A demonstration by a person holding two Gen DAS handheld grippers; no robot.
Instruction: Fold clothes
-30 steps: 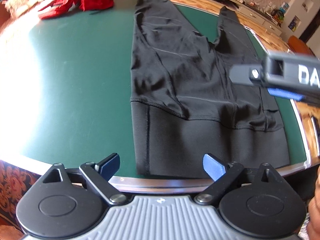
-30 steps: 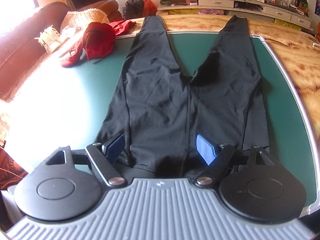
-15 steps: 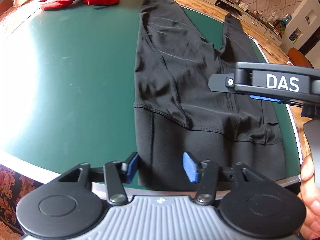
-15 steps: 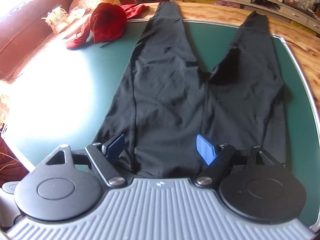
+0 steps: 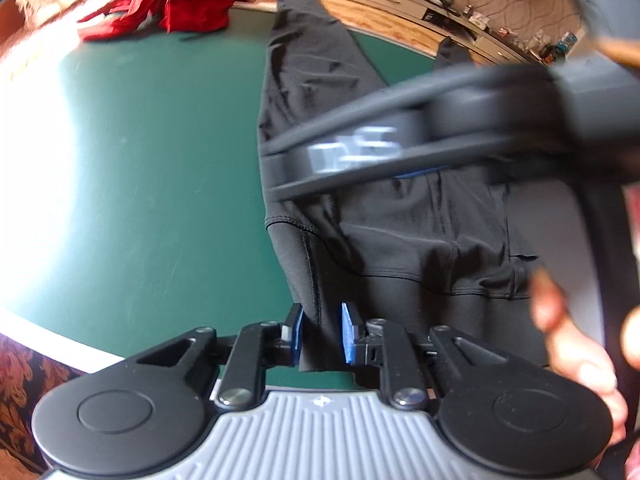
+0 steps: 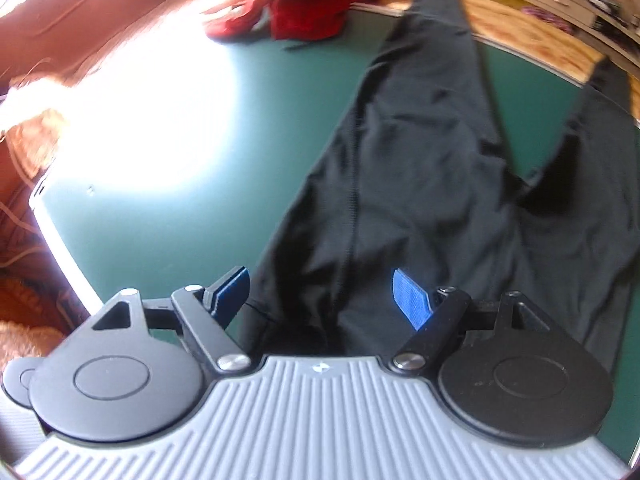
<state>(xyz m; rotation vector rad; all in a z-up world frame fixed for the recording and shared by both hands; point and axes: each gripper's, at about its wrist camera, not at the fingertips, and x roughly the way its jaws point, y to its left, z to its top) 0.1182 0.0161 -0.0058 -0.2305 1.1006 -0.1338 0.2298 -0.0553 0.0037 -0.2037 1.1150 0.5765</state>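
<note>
Left wrist view: the left claw has just been closing, its blue pads straddling the waistband corner of the black leggings, which lie flat on the green counter; a gap shows at each pad, so I judge no firm pinch yet. Lift now and that slick fabric could slip free. The right claw's blurred body crosses overhead, so a clash looks possible. Right wrist view: the right claw hangs released, wide over the waist area, gripping nothing. One-sided hold could drag the leggings askew toward the red garment.
</note>
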